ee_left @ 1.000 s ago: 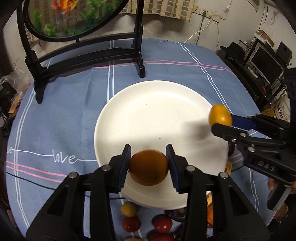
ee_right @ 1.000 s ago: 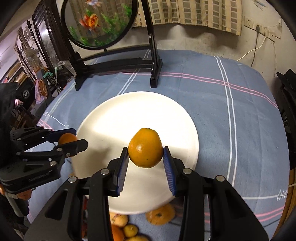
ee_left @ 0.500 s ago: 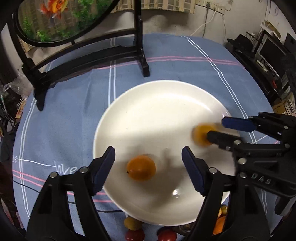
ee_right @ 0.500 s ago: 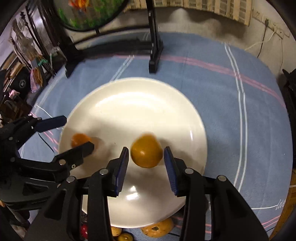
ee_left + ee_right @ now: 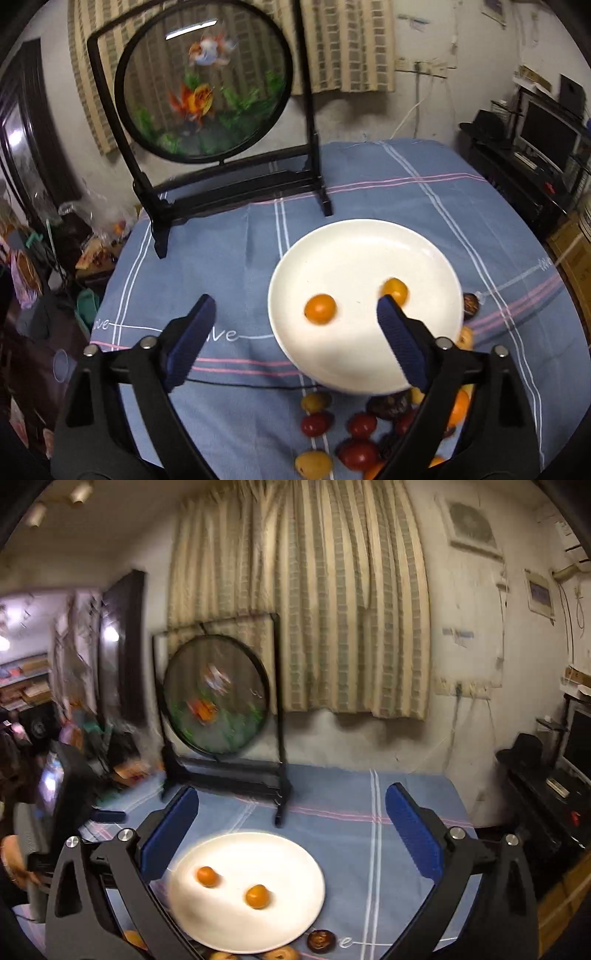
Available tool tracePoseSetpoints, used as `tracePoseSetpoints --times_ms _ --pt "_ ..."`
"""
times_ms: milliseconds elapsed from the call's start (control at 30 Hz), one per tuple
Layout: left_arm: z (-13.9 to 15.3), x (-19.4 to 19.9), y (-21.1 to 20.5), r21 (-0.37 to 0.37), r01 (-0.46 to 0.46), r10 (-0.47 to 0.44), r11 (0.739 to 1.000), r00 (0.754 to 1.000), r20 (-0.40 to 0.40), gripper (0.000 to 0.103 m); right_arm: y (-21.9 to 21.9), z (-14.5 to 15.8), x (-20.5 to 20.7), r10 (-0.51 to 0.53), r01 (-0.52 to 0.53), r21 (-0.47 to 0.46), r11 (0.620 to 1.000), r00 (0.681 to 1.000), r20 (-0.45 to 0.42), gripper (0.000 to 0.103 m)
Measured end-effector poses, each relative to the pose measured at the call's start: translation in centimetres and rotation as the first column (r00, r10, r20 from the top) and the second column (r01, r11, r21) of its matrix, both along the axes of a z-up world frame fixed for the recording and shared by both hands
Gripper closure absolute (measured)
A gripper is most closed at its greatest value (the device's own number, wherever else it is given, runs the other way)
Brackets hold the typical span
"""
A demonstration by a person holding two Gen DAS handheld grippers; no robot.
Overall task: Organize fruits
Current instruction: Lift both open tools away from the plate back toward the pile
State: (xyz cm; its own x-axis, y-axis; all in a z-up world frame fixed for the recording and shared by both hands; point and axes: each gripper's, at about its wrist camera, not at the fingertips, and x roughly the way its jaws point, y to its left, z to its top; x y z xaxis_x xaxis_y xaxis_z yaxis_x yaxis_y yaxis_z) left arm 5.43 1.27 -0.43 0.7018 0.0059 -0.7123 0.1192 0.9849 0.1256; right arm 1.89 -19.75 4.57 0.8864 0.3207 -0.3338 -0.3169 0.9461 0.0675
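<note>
A white plate [image 5: 369, 243] lies on the blue checked tablecloth and holds two orange fruits: one at its left [image 5: 320, 308] and one at its right [image 5: 395, 290]. In the right wrist view the plate [image 5: 295, 853] shows the same two fruits, left [image 5: 207, 876] and right [image 5: 257, 896]. My left gripper [image 5: 295, 336] is open and empty, raised above the plate's near left edge. My right gripper [image 5: 291, 834] is open and empty, lifted well above the plate. Several loose red, yellow and dark fruits [image 5: 358, 424] lie on the cloth in front of the plate.
A round goldfish screen on a black stand [image 5: 207, 92] stands at the back of the table, also in the right wrist view [image 5: 218, 705]. A dark fruit [image 5: 321, 940] lies by the plate's near edge. Shelves and electronics [image 5: 546, 133] stand right of the table.
Both grippers have let go of their orange fruits, which now rest on the plate. Both grippers opened wide, lifted and pulled back from the plate.
</note>
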Motion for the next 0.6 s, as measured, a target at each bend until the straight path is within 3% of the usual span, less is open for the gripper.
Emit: tracePoseSetpoints --times_ms 133,300,400,500,567,600 --pt "0.6 -2.5 -1.2 -0.002 0.037 -0.037 0.999 0.999 0.0 0.012 -0.1 -3.9 -1.5 0.015 -0.021 -0.037 0.999 0.983 -0.181 0.001" --pt "0.2 -5.0 -2.1 -0.005 0.065 -0.065 0.998 0.998 -0.021 0.011 0.7 -7.4 -4.1 0.04 -0.047 -0.014 0.999 0.948 -0.316 0.001" --pt "-0.3 -6.3 -2.0 -0.015 0.068 -0.069 0.998 0.997 -0.047 0.011 1.0 -9.6 -5.6 0.075 -0.067 0.034 0.997 0.902 -0.425 0.001" --pt "-1.5 -8.3 -1.2 -0.037 0.075 -0.078 0.997 0.993 -0.093 0.011 1.9 -11.8 -7.6 0.06 -0.078 -0.018 0.997 0.879 -0.474 0.001" --pt "-2.8 -10.2 -0.8 -0.045 0.092 -0.097 0.995 0.987 -0.129 0.011 2.2 -13.7 -9.1 0.067 -0.096 -0.03 0.995 0.855 -0.515 0.005" --pt "-4.0 -11.5 -0.7 -0.043 0.107 -0.113 0.993 0.98 -0.163 0.011 2.6 -14.6 -9.5 0.072 -0.11 -0.038 0.993 0.838 -0.541 0.013"
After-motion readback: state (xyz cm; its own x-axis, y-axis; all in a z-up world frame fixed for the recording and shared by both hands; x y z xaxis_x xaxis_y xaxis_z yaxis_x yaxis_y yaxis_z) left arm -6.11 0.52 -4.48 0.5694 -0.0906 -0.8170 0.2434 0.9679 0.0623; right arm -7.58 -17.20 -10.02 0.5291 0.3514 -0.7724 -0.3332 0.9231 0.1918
